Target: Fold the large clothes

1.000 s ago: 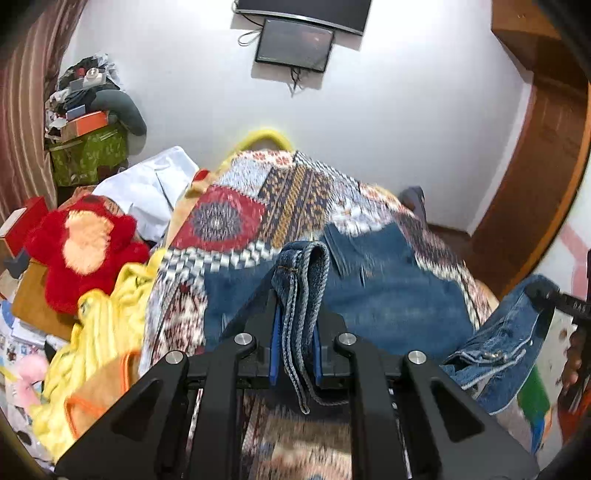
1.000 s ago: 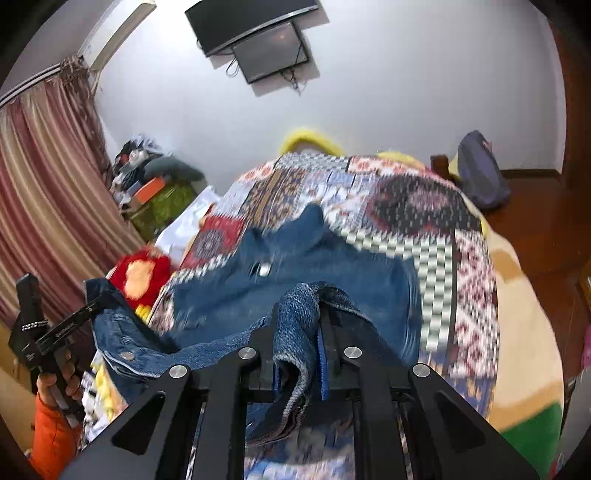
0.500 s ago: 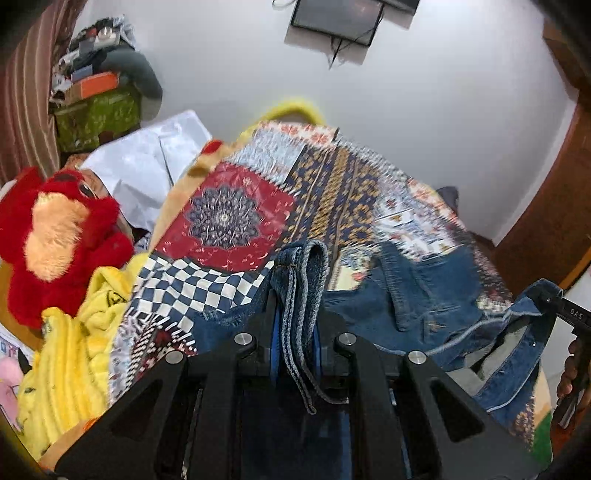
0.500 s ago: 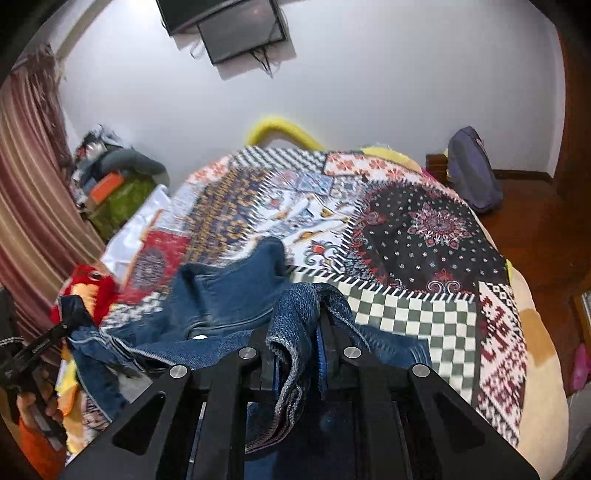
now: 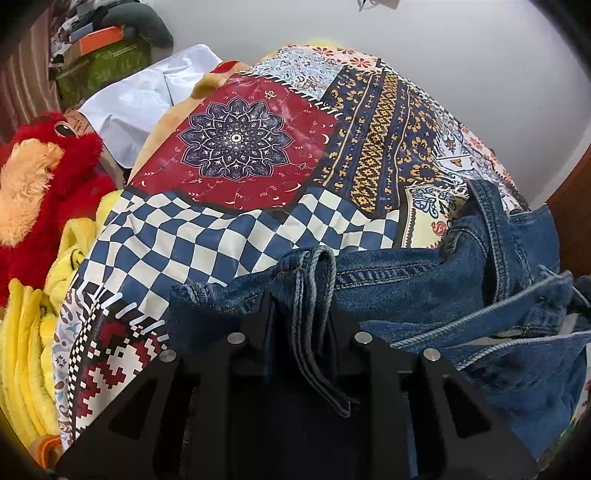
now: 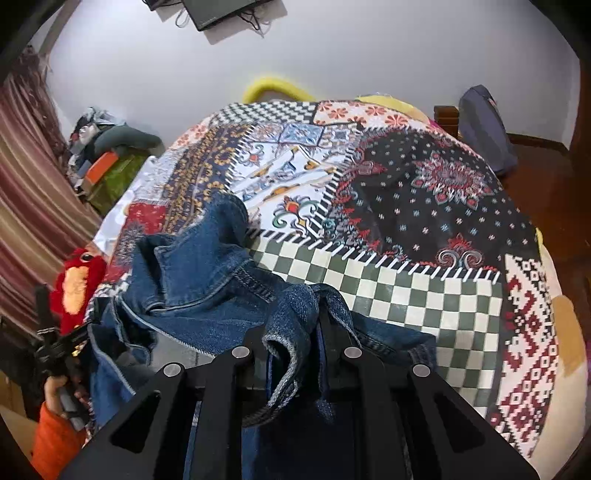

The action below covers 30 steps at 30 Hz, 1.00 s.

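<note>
A patchwork bedspread (image 5: 236,236) of red medallion, blue-and-white check and gold-on-navy panels covers the bed, which fills most of both views. Behind the bed stands a plain white wall (image 6: 332,55), with the lower edge of a dark screen (image 6: 221,13) mounted high on it. Left of the bed lie a red and orange plush toy (image 5: 40,177), a heap of yellow cloth (image 5: 26,350) and a white sheet (image 5: 140,99); further back a green box (image 6: 110,177) carries clutter before a striped curtain (image 6: 26,206). Right of the bed a dark blue bag (image 6: 484,129) rests on a wooden floor.

The blue denim jacket (image 5: 443,288) lies crumpled on the near edge of the bed. The left gripper (image 5: 304,295) has a folded seam of it between its fingers; the jaws have just been opening, and the seam now hangs loosely in a narrow gap. The right gripper (image 6: 314,317) is clamped on another hem.

The jacket's underside and the pads are hidden by cloth. The yellow cloth bears a small smiley print; no writing can be read. A hand (image 6: 59,395) in an orange sleeve is cut off at the left edge of the right-wrist view.
</note>
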Tool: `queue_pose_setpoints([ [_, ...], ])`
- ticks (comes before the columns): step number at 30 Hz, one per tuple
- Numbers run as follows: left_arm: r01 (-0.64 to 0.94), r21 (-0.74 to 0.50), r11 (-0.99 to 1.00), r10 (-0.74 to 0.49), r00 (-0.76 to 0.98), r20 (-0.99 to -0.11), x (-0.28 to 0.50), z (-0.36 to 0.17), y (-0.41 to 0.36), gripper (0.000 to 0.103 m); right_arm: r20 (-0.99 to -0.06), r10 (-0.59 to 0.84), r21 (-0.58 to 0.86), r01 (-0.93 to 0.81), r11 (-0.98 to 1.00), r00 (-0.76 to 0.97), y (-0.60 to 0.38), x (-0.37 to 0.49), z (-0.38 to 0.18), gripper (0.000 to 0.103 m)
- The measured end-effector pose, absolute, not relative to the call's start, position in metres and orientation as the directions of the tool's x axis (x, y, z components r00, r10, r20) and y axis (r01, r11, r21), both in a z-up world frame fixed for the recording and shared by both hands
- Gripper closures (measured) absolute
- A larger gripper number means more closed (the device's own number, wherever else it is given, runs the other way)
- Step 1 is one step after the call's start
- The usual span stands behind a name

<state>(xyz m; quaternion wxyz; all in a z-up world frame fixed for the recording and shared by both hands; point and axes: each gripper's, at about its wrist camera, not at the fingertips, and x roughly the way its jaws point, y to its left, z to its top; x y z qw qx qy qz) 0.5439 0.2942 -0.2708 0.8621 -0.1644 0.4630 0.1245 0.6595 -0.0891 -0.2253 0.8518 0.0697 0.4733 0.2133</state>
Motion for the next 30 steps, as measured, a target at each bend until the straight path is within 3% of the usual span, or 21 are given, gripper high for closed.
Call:
queue_pose_setpoints([
  [10,-0.366,-0.090,0.926,0.106,0.484,-0.868,0.553,-0.272,0.287,0.074,-0.775,0.448,0.326,-0.326,0.887,0.445,-0.104,0.643,-0.192,0.091],
  [19,-0.350,-0.064,0.934,0.113,0.463,-0.879,0.553,-0.271,0.288,0.070,-0.819,0.364,0.216,-0.350,0.912,0.443,-0.104,0.630,-0.189,0.089],
  [21,-0.349,-0.030,0.937,0.142,0.458,-0.878,0.551,-0.269,0.286,0.067,-0.831,0.300,0.133,-0.355,0.925,0.469,-0.101,0.626,-0.189,0.086],
  [22,-0.345,-0.012,0.939,0.155,0.454,-0.877,0.550,-0.269,0.286,0.067,-0.828,0.191,0.015,-0.320,0.947,0.527,-0.099,0.623,-0.186,0.086],
  [24,-0.334,-0.026,0.942,0.138,0.456,-0.879,0.547,-0.266,0.288,0.066,-0.694,-0.217,-0.392,-0.108,0.913,0.686,-0.104,0.618,-0.181,0.086],
  [25,-0.331,-0.028,0.943,0.136,0.461,-0.877,0.544,-0.263,0.289,0.066,-0.689,-0.237,-0.402,-0.088,0.912,0.685,-0.117,0.619,-0.179,0.086],
  [27,-0.332,-0.012,0.943,0.164,0.496,-0.853,0.535,-0.248,0.291,0.064,-0.761,-0.140,-0.278,-0.123,0.953,0.634,-0.142,0.620,-0.176,0.086],
  [29,-0.350,0.005,0.937,0.202,0.530,-0.824,0.524,-0.231,0.295,0.055,-0.789,-0.061,-0.182,-0.137,0.974,0.612,-0.163,0.614,-0.174,0.086],
  [30,-0.367,-0.004,0.930,0.214,0.551,-0.807,0.517,-0.220,0.300,0.043,-0.795,-0.030,-0.151,-0.149,0.977,0.606,-0.168,0.611,-0.174,0.086],
])
